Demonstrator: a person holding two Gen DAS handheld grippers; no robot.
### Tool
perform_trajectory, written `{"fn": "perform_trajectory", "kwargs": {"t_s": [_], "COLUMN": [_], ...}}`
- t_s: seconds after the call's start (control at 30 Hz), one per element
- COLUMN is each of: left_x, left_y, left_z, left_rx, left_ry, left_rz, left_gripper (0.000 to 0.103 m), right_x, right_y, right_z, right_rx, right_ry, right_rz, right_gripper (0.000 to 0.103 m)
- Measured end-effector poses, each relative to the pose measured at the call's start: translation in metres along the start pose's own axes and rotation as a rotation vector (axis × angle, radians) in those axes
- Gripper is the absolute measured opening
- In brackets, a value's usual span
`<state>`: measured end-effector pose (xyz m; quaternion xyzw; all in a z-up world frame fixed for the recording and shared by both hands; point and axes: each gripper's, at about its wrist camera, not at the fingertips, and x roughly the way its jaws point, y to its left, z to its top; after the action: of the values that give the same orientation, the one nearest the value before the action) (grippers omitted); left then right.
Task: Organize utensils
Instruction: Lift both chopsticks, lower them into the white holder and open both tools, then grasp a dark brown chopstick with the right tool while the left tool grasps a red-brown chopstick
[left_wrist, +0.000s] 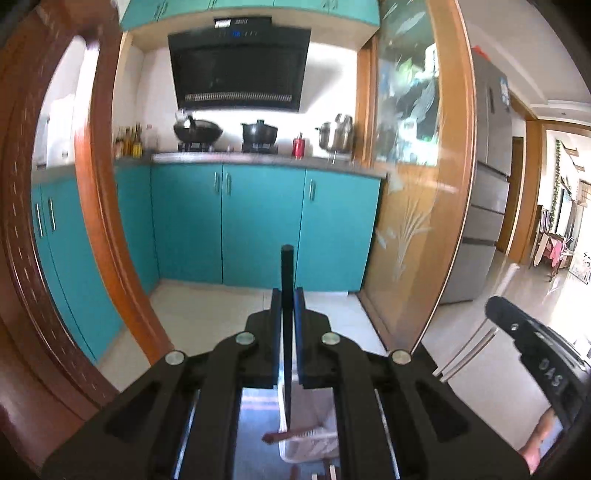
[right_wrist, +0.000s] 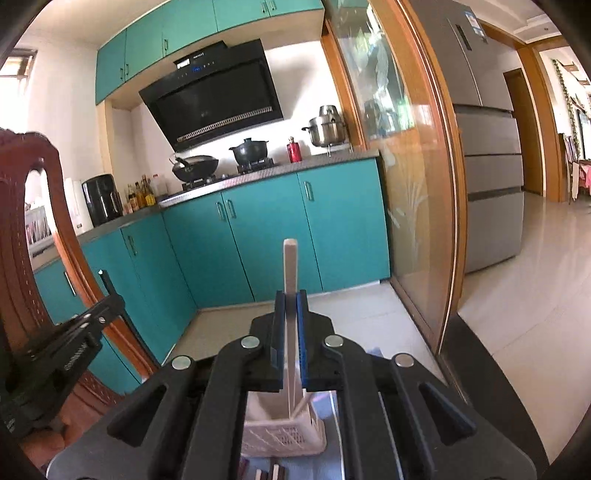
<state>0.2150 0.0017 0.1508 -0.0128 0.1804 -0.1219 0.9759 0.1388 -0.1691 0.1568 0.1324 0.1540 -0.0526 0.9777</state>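
1. Progress: we judge the task part done. A white basket (right_wrist: 286, 430) stands on the surface below both grippers. We see one pale stick leaning in it and a reddish-brown end lying across its rim, so some utensils seem to be in. Two sticks are in hand, and a few more ends lie on the surface at the bottom edge of both views, so more sorting is left.

2. Basket: in our right wrist view it is a tall, square plastic holder with slotted lattice walls near its foot. It stands on a smooth blue-grey mat.

3. Left gripper (left_wrist: 288, 306): its jaws are closed on a black chopstick (left_wrist: 287, 280). The stick is slim, matt and square at the top end. It stands nearly upright between the blue pads, and its lower end reaches down over the basket mouth.

4. Right gripper (right_wrist: 291, 314): its jaws are likewise clamped, on a white chopstick (right_wrist: 290, 266). This one is pale, smooth and square-cut on top. It runs down between the ribbed blue pads towards the basket opening; whether its tip is inside we cannot tell.

5. Loose ends: dark and pale tips lie flat just in front of the basket, too cropped for us to name.
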Motion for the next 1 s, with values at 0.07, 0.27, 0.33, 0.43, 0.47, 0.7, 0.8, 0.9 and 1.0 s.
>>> {"fn": "perform_trajectory", "kwargs": {"t_s": [0.07,0.27,0.33,0.43,0.47,0.7,0.8,0.9,1.0], "left_x": [0.003,-0.008,-0.024,-0.051,-0.062,-0.034,-0.008,0.004,0.006], "left_y": [0.001,0.005,0.009,0.014,0.014,0.016,0.019,0.022,0.025], "left_z": [-0.008,-0.022,-0.024,-0.036,-0.044,-0.140,-0.178,-0.194,-0.200], "left_rx": [-0.009,-0.045,-0.064,-0.073,-0.056,0.020,0.016,0.013,0.028], "left_ry": [0.021,0.048,0.038,0.032,0.044,0.342,0.474,0.560,0.575], "left_rz": [-0.007,0.002,0.006,0.001,0.006,0.034,0.039,0.028,0.054], "left_gripper": [0.007,0.026,0.041,0.058,0.059,0.052,0.045,0.045,0.045], "right_x": [-0.001,-0.016,-0.028,-0.056,-0.071,-0.069,-0.016,0.030,0.059], "right_y": [-0.002,-0.004,-0.007,-0.015,-0.018,-0.003,0.008,0.015,0.018], "right_z": [-0.006,-0.022,-0.024,-0.030,-0.037,-0.109,-0.151,-0.187,-0.211], "right_rx": [0.000,-0.029,-0.020,0.009,0.017,-0.135,-0.173,-0.180,-0.153], "right_ry": [0.009,0.024,0.023,-0.002,-0.017,0.202,0.483,0.694,0.832], "right_rz": [-0.001,-0.032,-0.030,-0.016,-0.008,0.020,0.054,0.049,0.049], "right_gripper": [0.007,0.017,0.029,0.033,0.033,0.033,0.033,0.033,0.033]}}
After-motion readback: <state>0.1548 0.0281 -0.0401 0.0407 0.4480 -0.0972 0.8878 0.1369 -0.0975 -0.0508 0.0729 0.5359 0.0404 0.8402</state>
